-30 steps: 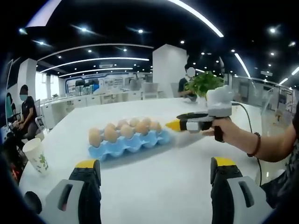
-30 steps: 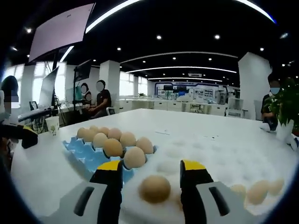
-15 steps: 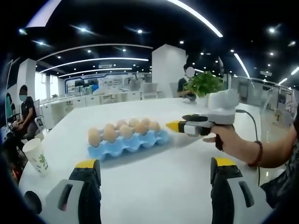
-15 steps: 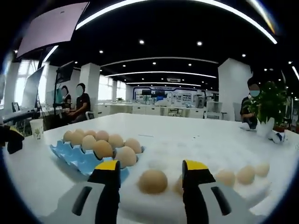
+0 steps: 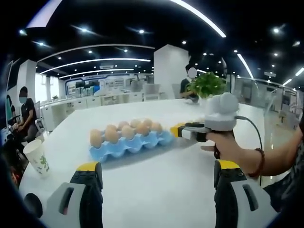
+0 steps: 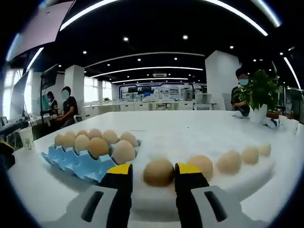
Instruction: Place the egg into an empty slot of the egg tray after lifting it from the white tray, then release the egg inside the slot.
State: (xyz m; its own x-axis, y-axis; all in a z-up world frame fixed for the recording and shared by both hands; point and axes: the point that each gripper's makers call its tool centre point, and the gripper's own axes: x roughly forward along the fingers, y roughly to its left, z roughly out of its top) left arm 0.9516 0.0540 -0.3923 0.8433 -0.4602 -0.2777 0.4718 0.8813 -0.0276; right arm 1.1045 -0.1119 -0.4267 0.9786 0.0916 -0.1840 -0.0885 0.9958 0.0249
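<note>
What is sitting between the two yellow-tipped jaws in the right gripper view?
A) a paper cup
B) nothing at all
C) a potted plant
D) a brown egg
D: a brown egg sits on the white tray right between the jaws of the right gripper, beside the blue egg tray.

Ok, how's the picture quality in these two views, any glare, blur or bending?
Left gripper view: fisheye bends the ceiling light strips; the blue egg tray casts a soft shadow on the glossy table. Right gripper view: the egg between the right claw jaws is fairly sharp; far desks look soft.
</note>
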